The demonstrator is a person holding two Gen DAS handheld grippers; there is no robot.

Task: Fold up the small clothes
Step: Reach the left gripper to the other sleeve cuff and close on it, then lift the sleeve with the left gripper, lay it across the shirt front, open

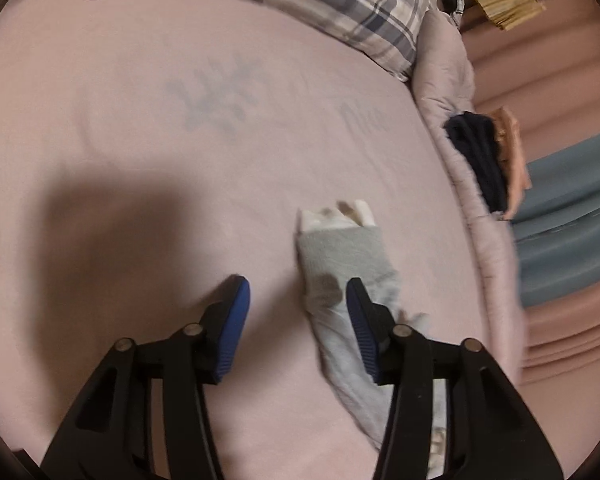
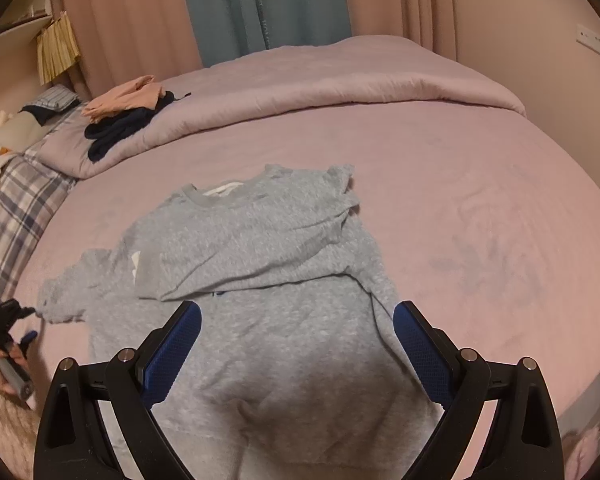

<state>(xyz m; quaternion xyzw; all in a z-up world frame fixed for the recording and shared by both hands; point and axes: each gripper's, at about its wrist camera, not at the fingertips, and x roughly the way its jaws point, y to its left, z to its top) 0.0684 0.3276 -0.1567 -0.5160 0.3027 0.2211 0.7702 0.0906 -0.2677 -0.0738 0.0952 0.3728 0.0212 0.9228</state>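
No text, label or number can be read anywhere. The grey shirt (image 2: 260,240) carries a white mark near its sleeve, and the bed sheet (image 1: 140,80) a faint blurred print; neither is legible.

A pale pink sheet (image 2: 480,208) is being shown across the bed, with a faded grey-blue print. A heather-grey T-shirt (image 2: 260,280) is being seen with a white mark near one sleeve. A pillow (image 1: 340,8) is being shown in cream with navy and grey plaid. Folded clothes in navy (image 2: 112,134) and peach (image 2: 124,98) are being seen, and pink curtains (image 2: 132,20) beside a teal curtain (image 2: 260,4). Blue pads (image 2: 172,356) are being shown on black gripper frames
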